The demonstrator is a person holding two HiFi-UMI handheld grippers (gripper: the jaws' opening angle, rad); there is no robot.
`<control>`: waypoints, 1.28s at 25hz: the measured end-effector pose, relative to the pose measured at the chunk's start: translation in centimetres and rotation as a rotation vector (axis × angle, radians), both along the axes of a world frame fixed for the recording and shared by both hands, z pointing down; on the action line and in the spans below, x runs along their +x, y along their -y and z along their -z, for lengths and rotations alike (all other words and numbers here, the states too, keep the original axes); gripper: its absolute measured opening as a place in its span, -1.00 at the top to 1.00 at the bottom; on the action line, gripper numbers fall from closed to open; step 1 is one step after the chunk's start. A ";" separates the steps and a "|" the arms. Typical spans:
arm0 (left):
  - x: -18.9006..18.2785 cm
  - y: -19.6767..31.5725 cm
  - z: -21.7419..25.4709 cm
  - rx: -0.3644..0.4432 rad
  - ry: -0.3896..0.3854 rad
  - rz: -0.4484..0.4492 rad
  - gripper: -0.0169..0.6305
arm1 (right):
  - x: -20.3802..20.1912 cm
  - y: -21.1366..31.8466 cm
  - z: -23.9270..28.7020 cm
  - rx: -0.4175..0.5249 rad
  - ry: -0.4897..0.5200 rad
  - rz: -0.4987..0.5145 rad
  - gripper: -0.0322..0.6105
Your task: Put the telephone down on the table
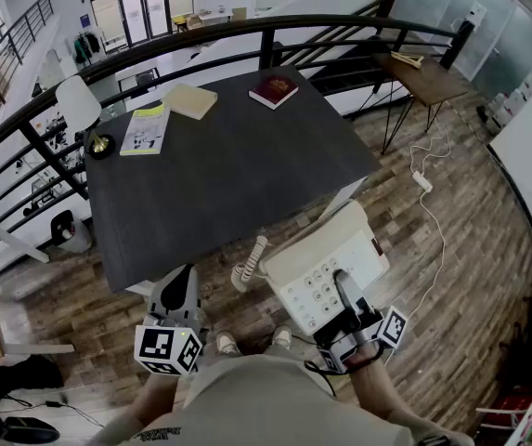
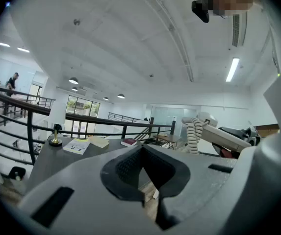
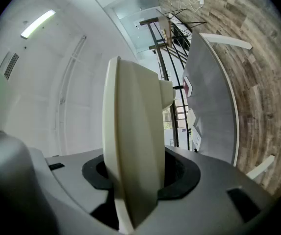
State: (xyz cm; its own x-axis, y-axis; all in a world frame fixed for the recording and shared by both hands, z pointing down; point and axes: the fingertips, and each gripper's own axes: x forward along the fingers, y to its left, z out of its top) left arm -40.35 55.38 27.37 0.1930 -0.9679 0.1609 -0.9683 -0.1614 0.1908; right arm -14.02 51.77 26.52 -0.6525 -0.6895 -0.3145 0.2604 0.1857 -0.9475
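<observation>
Telephone (image 1: 326, 258) clamped by its near edge between the jaws of right tongs (image 1: 344, 294), keypad up, held in the air just off the near right corner of dark table (image 1: 228, 175), not resting on it. Coiled cord (image 1: 250, 260) hanging at its left side. Right forearm (image 1: 391, 398) drawn in close to the body, tongs tipped slightly upward. Left tongs (image 1: 184, 286) to the telephone's left, jaws together with nothing between, roughly level, aimed at the table's near edge.
</observation>
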 end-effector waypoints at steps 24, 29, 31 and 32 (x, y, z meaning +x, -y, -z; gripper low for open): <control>8.6 4.5 0.2 0.039 0.091 -0.085 0.94 | 6.8 2.8 -0.8 0.003 -0.131 -0.044 0.29; 13.3 6.1 1.9 0.095 0.142 -0.071 0.94 | 11.2 4.4 -0.8 0.008 -0.121 -0.045 0.29; 14.4 6.6 2.3 0.126 0.170 -0.072 0.94 | 11.7 4.9 -1.0 0.007 -0.111 -0.037 0.29; 15.1 6.8 2.4 0.136 0.179 -0.073 0.94 | 12.1 5.1 -1.0 0.008 -0.106 -0.033 0.29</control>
State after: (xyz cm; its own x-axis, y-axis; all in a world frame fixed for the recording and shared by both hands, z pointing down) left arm -25.22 48.57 24.97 0.2436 -0.9675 0.0679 -0.9695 -0.2449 -0.0111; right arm -1.89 46.68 27.57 -0.6598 -0.7086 -0.2501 0.1522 0.2000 -0.9679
